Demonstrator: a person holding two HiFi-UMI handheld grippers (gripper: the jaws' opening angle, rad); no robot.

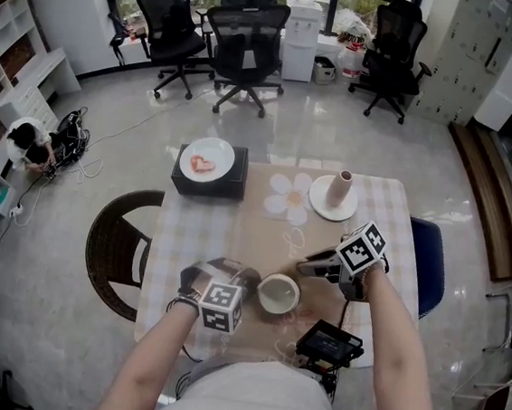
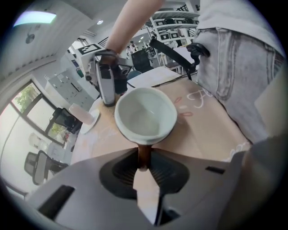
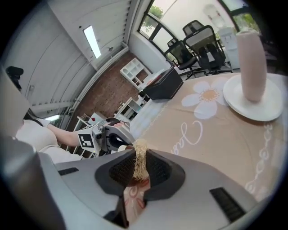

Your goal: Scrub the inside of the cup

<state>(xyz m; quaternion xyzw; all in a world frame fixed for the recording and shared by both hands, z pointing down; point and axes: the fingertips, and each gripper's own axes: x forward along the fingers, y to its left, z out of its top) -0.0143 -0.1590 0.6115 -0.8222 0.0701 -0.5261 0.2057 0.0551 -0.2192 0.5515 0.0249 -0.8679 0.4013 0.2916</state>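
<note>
Cup (image 1: pixel 278 294) sits lower centre of the head view, on the near part of the table (image 1: pixel 235 234), mouth up and empty inside. Can't tell whether its base rests on the cloth or is lifted. Left gripper (image 1: pixel 245 288) comes in from the cup's left. In the left gripper view its jaws (image 2: pixel 144 167) are nearly together and pinch the brown handle (image 2: pixel 144 155), with the pale cup bowl (image 2: pixel 146 116) straight ahead at frame centre. Right gripper (image 1: pixel 307 269) is just right of the cup in the head view, tips aimed at the rim but outside the cup. In the right gripper view its jaws (image 3: pixel 139 170) are clamped on a straw-coloured fibrous scrubber (image 3: pixel 140 158), a tuft sticking up above the pads. The same view shows the left gripper (image 3: pixel 105 137) at centre left. The left gripper view shows the right gripper (image 2: pixel 106 85) behind the cup rim, upper left, close to it; contact can't be made out. Far side of the table: a white plate (image 1: pixel 316 204) with a pinkish vase (image 1: pixel 340 188) standing upright on it, also upper right of the right gripper view (image 3: pixel 252 63). A black box (image 1: pixel 205 183) with a dish on top is at the far left corner. A black device (image 1: pixel 328 344) lies at the near right edge. Office chairs (image 1: pixel 246 39) line the top of the head view.
</note>
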